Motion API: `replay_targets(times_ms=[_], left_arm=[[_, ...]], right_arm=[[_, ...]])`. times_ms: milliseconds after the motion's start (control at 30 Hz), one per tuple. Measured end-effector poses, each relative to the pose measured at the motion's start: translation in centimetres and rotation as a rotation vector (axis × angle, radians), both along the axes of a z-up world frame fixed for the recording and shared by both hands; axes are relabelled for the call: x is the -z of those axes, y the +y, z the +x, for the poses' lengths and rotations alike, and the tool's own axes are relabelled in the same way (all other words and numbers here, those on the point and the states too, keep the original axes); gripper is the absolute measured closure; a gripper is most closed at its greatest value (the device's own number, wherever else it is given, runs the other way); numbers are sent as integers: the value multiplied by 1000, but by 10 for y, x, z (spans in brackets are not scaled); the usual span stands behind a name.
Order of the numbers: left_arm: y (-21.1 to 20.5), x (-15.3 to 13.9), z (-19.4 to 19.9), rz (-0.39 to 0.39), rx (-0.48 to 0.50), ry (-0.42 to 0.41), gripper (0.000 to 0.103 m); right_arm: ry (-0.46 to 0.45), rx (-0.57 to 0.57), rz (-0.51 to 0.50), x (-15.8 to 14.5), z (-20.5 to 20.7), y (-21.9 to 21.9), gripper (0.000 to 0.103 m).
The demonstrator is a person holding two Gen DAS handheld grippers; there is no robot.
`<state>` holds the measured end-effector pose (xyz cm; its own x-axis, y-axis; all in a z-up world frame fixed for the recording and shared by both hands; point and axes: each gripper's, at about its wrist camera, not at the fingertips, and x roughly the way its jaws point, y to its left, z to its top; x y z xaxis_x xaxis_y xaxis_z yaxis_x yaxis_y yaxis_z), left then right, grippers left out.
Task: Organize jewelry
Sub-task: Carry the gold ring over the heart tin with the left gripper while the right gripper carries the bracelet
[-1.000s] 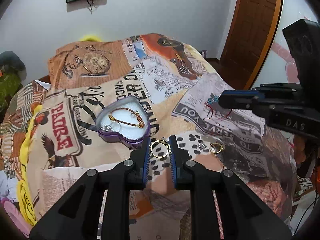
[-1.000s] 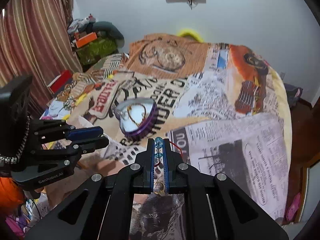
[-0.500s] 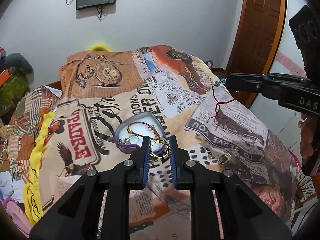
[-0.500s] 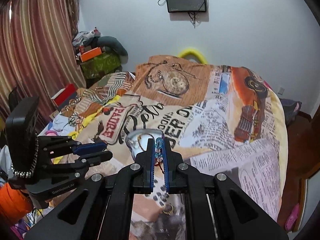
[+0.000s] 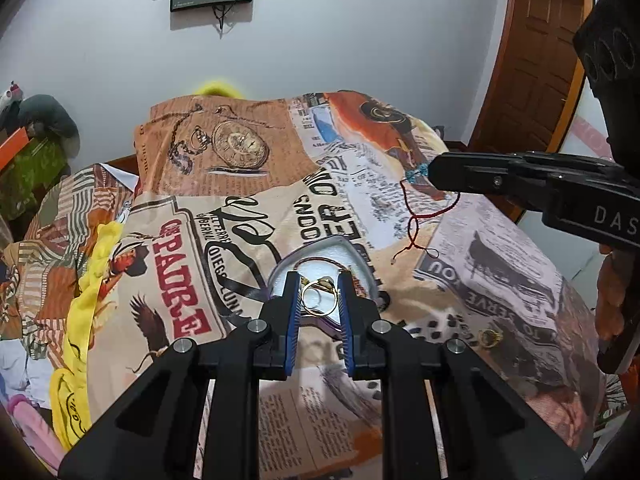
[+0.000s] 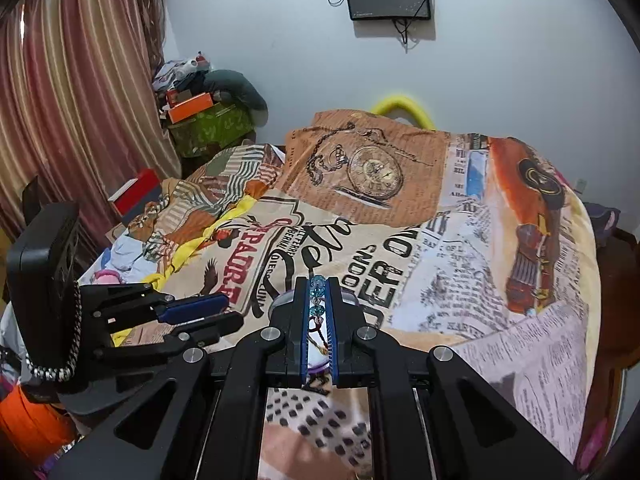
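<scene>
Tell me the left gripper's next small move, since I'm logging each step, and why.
Probably lower and open: the left gripper pinches the gold ring over the open heart-shaped box, lifted off the bedspread.

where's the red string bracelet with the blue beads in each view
Left wrist view: the red string bracelet with blue beads hangs at right of centre from the closed tips of the right gripper, above the printed bedspread.
Right wrist view: low centre, its beads pinched between the blue pads; the string is mostly hidden.
Shared landmark: the pocket watch print.
</scene>
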<state>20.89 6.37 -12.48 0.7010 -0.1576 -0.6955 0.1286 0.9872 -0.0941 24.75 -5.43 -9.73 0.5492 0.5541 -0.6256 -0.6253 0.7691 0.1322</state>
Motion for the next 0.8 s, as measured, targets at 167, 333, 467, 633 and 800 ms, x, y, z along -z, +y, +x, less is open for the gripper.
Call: replay_targets(times_ms=[167,333,467,633,800], left_arm=[[5,13,13,-2,-10,24,86],[9,27,28,-3,-18,53,86],[12,39,38,-12,-21,82,86],[17,53,49,-72,-16,128,86],[18,63,58,-92,-20,153,86]], right_arm=[[23,-9,5,6,11,13,96],[54,-13,-6,17,23,25,96],[135,-18,-9,35,35,32,96],[190,-23,-45,54,44,38,96],[248,-20,-62,71,54,40,96]])
